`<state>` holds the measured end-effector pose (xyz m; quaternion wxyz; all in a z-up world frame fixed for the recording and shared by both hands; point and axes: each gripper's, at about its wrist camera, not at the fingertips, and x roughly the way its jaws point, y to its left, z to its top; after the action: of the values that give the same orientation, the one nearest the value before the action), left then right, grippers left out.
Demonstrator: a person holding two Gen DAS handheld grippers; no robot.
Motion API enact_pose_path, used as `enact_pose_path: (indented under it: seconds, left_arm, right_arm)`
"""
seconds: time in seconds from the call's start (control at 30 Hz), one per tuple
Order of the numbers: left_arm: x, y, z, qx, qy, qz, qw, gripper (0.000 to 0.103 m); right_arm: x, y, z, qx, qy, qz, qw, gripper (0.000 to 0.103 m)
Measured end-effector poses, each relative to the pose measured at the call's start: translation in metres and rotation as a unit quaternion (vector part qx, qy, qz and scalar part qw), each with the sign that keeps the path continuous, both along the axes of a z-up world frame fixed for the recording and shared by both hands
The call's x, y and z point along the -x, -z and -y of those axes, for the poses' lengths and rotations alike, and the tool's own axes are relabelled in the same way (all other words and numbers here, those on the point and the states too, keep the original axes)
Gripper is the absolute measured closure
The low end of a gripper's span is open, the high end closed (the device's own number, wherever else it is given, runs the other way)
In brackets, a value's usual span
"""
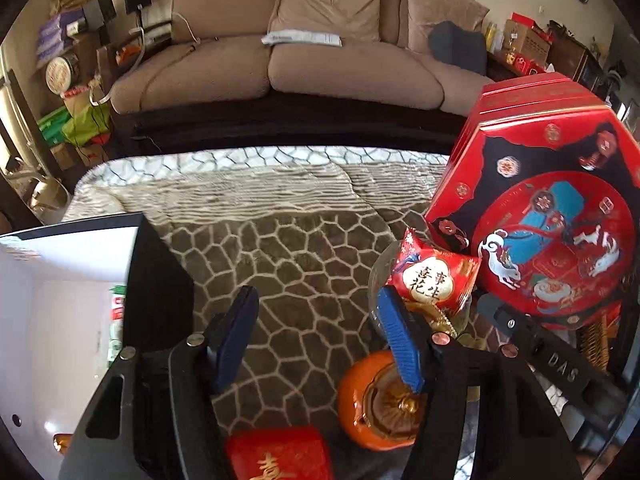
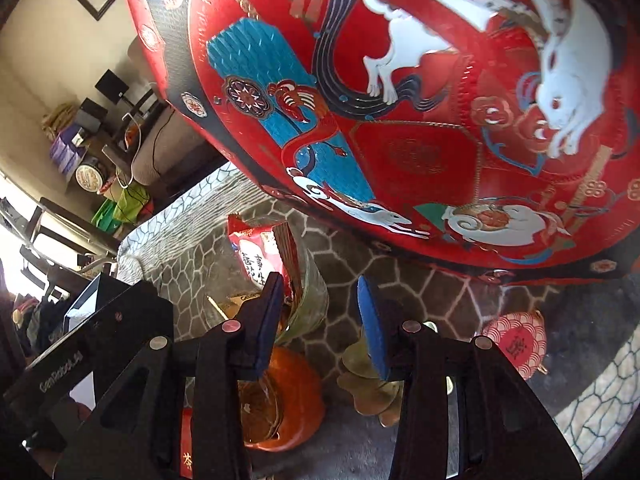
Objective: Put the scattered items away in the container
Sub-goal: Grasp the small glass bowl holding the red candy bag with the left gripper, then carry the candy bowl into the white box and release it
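Left wrist view: left claw (image 1: 320, 332) released, fingers spread over patterned table cover (image 1: 280, 248). Red snack packet (image 1: 434, 280) with Chinese characters sits just past the right finger, in a glass bowl (image 1: 378, 276). Orange persimmon jar (image 1: 376, 404) below it; red box (image 1: 280, 456) at bottom edge. White container (image 1: 68, 292) left. Red octagonal tin (image 1: 548, 216) tilted, right.

Right wrist view: right claw (image 2: 320, 320) released; tin (image 2: 400, 100) looms overhead. Jar (image 2: 288, 396) beneath left finger. Pink pouch (image 2: 516, 344) right.
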<state>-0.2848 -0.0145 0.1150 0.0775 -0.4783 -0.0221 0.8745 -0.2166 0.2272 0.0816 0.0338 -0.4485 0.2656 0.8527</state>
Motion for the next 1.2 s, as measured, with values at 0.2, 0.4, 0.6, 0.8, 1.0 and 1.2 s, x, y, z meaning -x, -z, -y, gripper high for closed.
enact_pose_path:
  seconds: [0.2, 0.4, 0.6, 0.8, 1.0, 1.2]
  left_arm:
    - [0.031, 0.032, -0.022, 0.037, 0.017, 0.041, 0.9983, 0.041]
    - [0.033, 0.055, -0.034, 0.011, 0.034, 0.057, 0.9977, 0.073]
    - [0.028, 0.046, -0.042, -0.029, 0.025, 0.068, 0.9969, 0.095]
    - [-0.003, 0.002, -0.030, -0.054, 0.039, 0.034, 0.9972, 0.095]
    - [-0.034, -0.048, 0.024, -0.097, 0.016, 0.014, 0.9951, 0.095]
    - [-0.058, -0.097, 0.102, -0.105, -0.021, -0.011, 0.9942, 0.095]
  right_arm:
    - [0.014, 0.014, 0.008, 0.000, -0.001, 0.007, 1.000, 0.071]
    - [0.022, 0.025, 0.018, 0.021, -0.013, 0.011, 1.000, 0.088]
    - [0.017, 0.018, 0.018, 0.022, -0.010, 0.003, 1.000, 0.088]
    - [-0.001, -0.025, 0.037, 0.022, -0.019, -0.027, 0.999, 0.088]
    - [-0.009, -0.093, 0.090, -0.011, -0.066, -0.051, 0.996, 0.088]
    - [-0.011, -0.136, 0.166, -0.011, -0.129, -0.068, 0.989, 0.089]
